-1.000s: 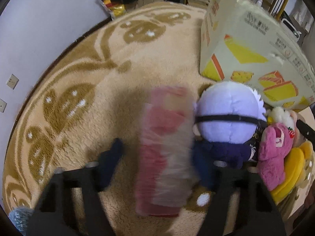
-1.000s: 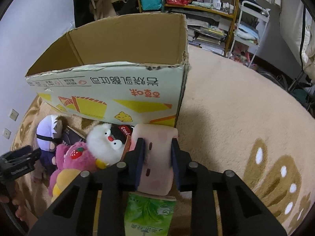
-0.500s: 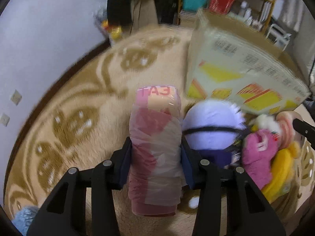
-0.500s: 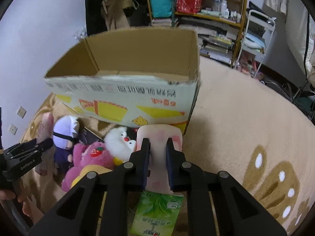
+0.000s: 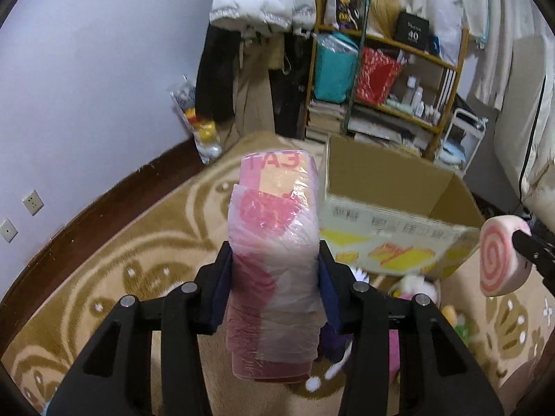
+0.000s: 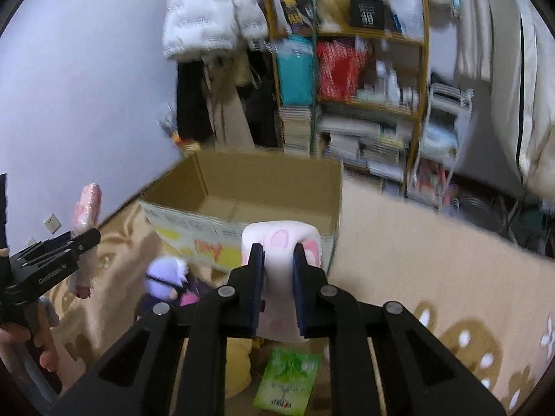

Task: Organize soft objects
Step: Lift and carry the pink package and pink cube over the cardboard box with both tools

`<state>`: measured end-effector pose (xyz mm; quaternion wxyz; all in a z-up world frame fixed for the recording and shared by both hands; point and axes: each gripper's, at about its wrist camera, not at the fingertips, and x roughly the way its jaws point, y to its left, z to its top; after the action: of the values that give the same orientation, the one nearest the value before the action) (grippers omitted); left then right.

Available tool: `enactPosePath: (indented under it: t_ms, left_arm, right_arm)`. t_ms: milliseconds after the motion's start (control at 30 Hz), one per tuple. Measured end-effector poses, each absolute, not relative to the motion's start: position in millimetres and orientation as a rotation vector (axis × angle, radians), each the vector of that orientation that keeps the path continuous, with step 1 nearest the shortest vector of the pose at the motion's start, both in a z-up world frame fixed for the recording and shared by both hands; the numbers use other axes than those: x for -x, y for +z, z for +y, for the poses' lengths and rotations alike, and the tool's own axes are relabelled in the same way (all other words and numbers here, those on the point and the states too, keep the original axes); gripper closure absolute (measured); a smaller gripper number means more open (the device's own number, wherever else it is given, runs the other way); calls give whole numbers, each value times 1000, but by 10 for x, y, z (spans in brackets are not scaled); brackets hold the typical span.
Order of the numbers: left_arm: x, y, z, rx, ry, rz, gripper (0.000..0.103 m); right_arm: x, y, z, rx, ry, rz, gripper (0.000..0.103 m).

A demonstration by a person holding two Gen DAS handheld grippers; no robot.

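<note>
Pink plastic-wrapped plush roll (image 5: 274, 263) is pinched between the fingers of the left gripper (image 5: 274, 287), held clear of the rug, long axis running straight out along the fingers with its far end pointing toward the near left corner of the open brown cardboard box with yellow print (image 5: 399, 215). Right gripper (image 6: 279, 277) has its fingers pressed into a white-and-pink swirl-ended soft cake-roll cushion (image 6: 281, 239), squeezing it narrow; the cushion's long axis also runs forward along the fingers, far end just short of the box's near wall in the right wrist view. Box stands ahead of both grippers on the beige patterned shag rug (image 6: 433, 270), mouth up; what shows of its floor looks bare, the rest hidden by the near wall. Judging from the views, the right gripper is nearer the box mouth and lines up with its right half; the left gripper comes in from the box's left side. Both loads probably still need carrying forward over the near wall before letting go. Left on the rug by the box's near wall: a lavender-haired plush doll (image 6: 166, 274), other small plush toys partly hidden, and a green flat packet (image 6: 288, 381).
</note>
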<state>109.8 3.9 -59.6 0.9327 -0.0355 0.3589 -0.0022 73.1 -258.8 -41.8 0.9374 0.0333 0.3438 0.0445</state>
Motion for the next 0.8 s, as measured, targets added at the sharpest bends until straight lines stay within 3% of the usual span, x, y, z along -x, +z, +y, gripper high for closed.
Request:
enactPosePath:
  t_ms: [433, 800]
  left_arm:
    - [-1522, -153, -168, 94, -102, 670, 59]
    - [-1988, -43, -608, 63, -172, 695, 59]
  right_arm:
    - [-1034, -83, -2627, -59, 87, 605, 86]
    - [-1386, -86, -2555, -4, 100, 630, 86]
